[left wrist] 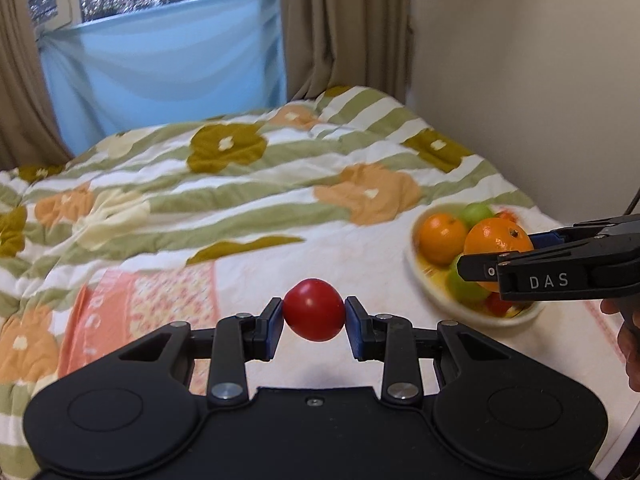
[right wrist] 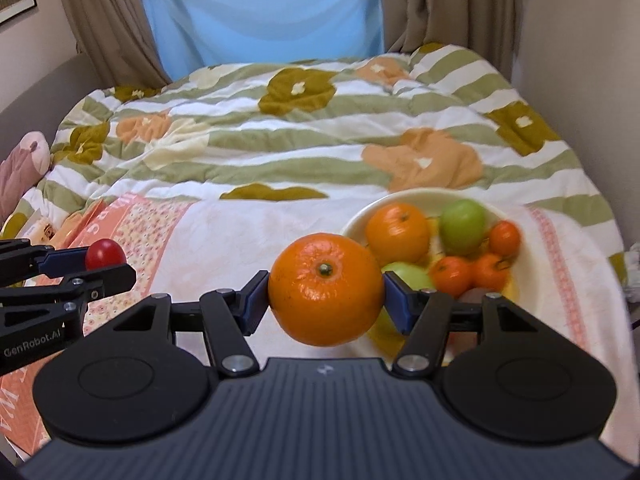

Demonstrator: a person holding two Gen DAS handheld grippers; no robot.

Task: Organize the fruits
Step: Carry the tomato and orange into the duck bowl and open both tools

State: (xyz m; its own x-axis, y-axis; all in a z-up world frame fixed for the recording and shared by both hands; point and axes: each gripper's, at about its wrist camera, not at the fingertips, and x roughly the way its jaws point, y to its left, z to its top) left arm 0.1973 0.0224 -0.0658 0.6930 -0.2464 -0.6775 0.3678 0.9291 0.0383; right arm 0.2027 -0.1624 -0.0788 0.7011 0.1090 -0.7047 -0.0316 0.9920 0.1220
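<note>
The left gripper [left wrist: 314,322] is closed on a small red fruit [left wrist: 314,309], its blue pads [left wrist: 276,326] pressing the widest part from both sides, held in the air above the white towel [left wrist: 248,280]. The right gripper [right wrist: 325,298] clamps a large orange [right wrist: 325,289] the same way, stem facing the camera, just beside the near left rim of the bowl [right wrist: 356,220].

The red fruit is smooth, glossy and probably light and slippery, so a grip across its middle suits it. The orange looks heavier, with a dimpled rind that should give the pads better purchase; it seems firm enough to take the squeeze.

Farther on, the pale, round bowl holds another orange [right wrist: 397,233], a green apple [right wrist: 463,226] and several small mandarins [right wrist: 452,275], piled loosely and likely to roll. Beyond lies a soft quilted bedspread [right wrist: 320,136] with flowers.
</note>
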